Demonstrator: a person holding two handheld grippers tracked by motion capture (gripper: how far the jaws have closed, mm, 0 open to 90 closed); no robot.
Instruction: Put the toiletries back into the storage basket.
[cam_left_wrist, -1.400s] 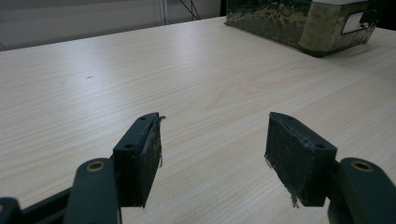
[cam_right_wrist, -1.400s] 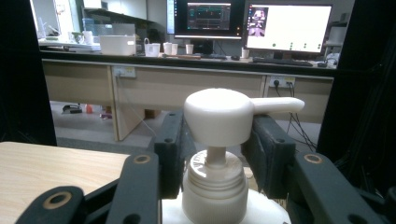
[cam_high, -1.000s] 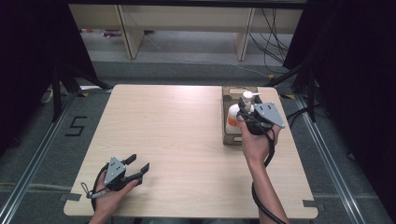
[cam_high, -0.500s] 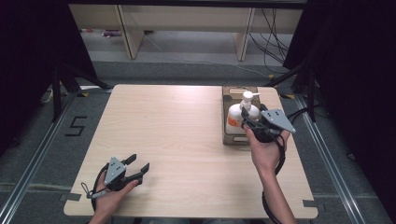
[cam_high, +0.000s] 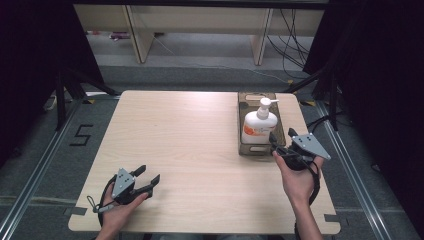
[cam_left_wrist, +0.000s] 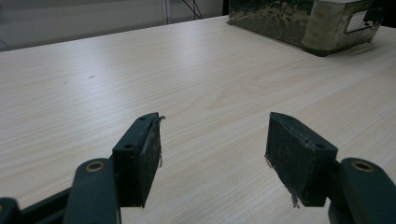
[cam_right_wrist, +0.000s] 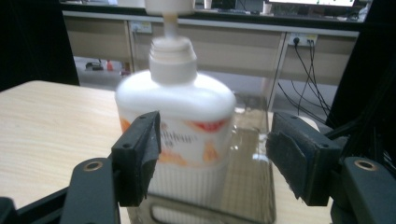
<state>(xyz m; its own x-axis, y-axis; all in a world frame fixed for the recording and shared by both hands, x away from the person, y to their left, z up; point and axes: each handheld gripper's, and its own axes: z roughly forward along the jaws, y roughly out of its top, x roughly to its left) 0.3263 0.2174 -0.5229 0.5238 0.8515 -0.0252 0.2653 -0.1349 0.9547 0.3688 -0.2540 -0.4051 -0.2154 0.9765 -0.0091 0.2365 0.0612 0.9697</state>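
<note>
Once released — right gripper (cam_high: 281, 141) withdrawn.

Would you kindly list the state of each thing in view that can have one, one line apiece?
pump bottle: upright in the tray, free of both grippers.
tray: flat on the table's far right part, holding the bottle.
right gripper: open, jaws just opened, by the tray's near end; nothing between its pads.
left gripper: open, empty, low over the table's near left corner.
table: bare between the grippers.
</note>
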